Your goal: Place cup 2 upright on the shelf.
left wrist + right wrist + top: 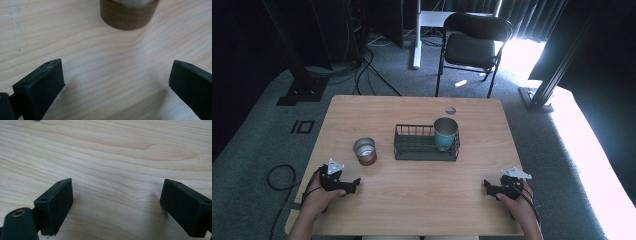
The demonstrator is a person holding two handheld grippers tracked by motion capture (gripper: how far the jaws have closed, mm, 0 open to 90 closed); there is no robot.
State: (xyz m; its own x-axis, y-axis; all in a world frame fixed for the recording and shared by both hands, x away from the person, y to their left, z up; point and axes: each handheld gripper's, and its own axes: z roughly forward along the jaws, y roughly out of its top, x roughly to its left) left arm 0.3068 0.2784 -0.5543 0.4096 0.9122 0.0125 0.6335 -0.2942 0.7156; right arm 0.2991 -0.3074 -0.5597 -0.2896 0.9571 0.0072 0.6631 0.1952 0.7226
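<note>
Two grippers rest low on the wooden table (412, 200) in the high view. The left gripper (354, 184) sits at about 8 o'clock from the table's middle, and the right gripper (488, 186) at about 4 o'clock. From this far up they look small and dark, so it is hard to see how wide their jaws stand. A hand holds each one, and the arms are cut off by the bottom edge. The small brown cup (365, 151) with a shiny inside stands near the left gripper, at about 1 o'clock from it, and the two are apart. A black wire basket (412, 149) sits in the middle of the table. A teal cup (445, 133) stands upright in the basket's right end. A black chair (472, 47) stands on the floor past the table, at 12 o'clock.

In the left gripper view, the two black jaws are spread wide with bare wood between them. They pinch nothing. The brown cup (128, 15) is at 12 o'clock, and its top is cut off by the picture's edge, so the shiny inside cannot be seen here.

In the right gripper view, the right gripper's jaws are spread wide too, and they hold nothing. Plain wood grain lies between them. A tiny dark bit at the top left corner is too small to make out.
</note>
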